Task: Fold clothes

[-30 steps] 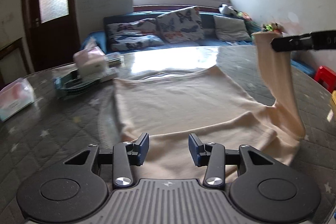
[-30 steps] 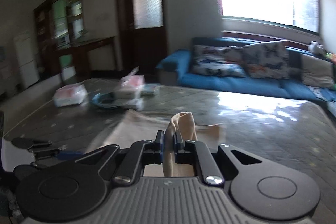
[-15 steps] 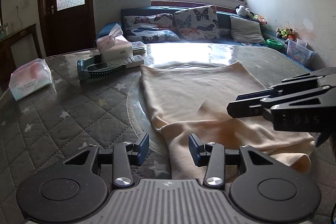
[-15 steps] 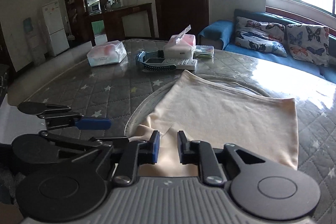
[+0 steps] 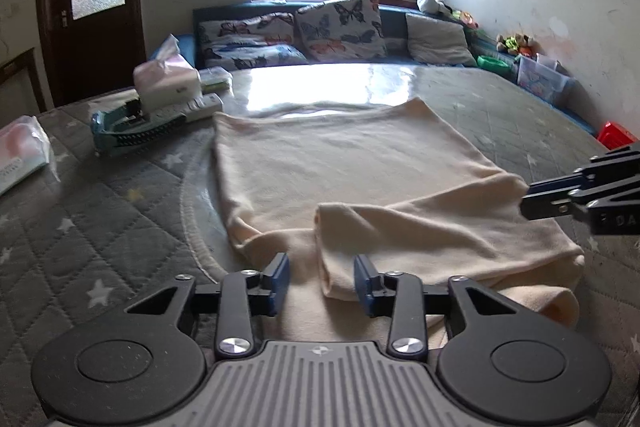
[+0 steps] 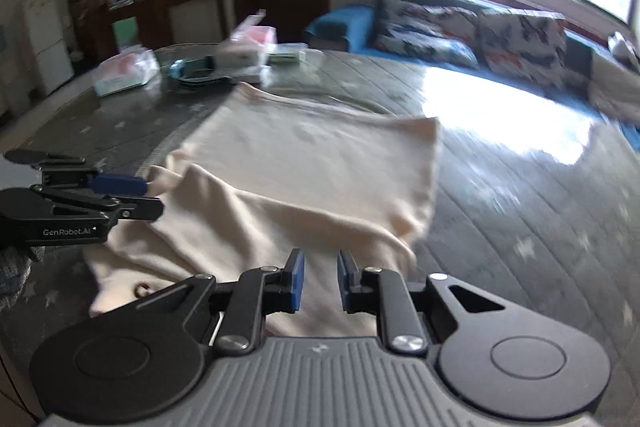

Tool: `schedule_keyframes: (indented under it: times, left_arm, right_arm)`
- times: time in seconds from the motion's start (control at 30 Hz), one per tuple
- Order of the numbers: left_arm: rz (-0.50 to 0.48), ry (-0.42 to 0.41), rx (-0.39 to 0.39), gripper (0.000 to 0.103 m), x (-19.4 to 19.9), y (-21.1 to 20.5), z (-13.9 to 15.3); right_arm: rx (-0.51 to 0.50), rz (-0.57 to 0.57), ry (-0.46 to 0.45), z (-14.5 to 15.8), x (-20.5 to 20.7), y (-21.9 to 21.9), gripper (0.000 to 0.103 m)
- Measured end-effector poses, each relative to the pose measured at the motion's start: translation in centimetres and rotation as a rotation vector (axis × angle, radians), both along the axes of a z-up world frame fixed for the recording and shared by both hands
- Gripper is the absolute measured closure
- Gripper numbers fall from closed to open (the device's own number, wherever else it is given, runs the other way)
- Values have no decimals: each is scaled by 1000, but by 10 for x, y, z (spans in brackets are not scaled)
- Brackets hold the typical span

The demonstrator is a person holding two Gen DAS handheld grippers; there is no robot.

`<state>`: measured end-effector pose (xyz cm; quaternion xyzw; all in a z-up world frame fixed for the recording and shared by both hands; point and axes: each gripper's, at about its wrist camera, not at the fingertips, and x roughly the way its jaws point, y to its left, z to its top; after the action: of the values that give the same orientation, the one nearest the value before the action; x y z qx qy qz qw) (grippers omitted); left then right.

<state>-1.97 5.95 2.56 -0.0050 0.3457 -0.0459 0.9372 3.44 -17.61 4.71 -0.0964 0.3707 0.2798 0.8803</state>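
Cream-coloured garment lies spread on the quilted table, its far hem toward the window and its near part bunched in front of both tools. Starting at the left of the left wrist view, a wrapped tissue pack sits at the table's edge, then a teal tray with a tissue box on it, just beside the garment's far left corner but not touching it. The left gripper hovers low over the near cloth with its tongs apart and nothing between them. A sleeve is laid across the body from the right, its cuff end resting just ahead of those tongs. At the far right, the right gripper stands at the fold's outer edge; in its own view its tongs are parted and empty, cloth lying beneath them.

As a judgement, one sleeve fold looks done, though loosely: the sleeve is wrinkled and the near end still lumpy. What seems left is the other side, smoothing, and then folding the body in half or thirds.

For room, the table's right half is bare and glossy, giving free space to sweep outward. The left side is tighter, since the tray and tissue items crowd that edge, and the near lip of the table lies close under both tools.
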Motion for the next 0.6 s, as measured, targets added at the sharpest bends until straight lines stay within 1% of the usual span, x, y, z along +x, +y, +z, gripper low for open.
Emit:
schedule_keyframes:
  times: [0.1, 0.17, 0.2, 0.27, 0.4, 0.5, 0.6]
  left_arm:
    - [-18, 4, 1, 88, 2, -2, -2]
    - [-28, 1, 9, 96, 2, -4, -2]
    - [-31, -4, 18, 98, 2, -6, -1]
    - [-31, -12, 20, 101, 0, -7, 2]
    - [-26, -48, 9, 101, -7, -5, 16]
    - [-34, -64, -2, 101, -15, -1, 24]
    - [-46, -48, 10, 101, -17, 0, 22]
  right_arm:
    - [17, -39, 14, -5, 5, -14, 86]
    - [14, -46, 3, -2, 8, -17, 86]
    - [10, -43, -3, 0, 9, -17, 86]
    - [-3, -33, -16, 5, 11, -16, 86]
    - [-41, -2, -41, 14, 13, -11, 86]
    - [-92, 1, -48, 16, 15, -9, 86]
    - [-135, 0, -49, 15, 20, -8, 86]
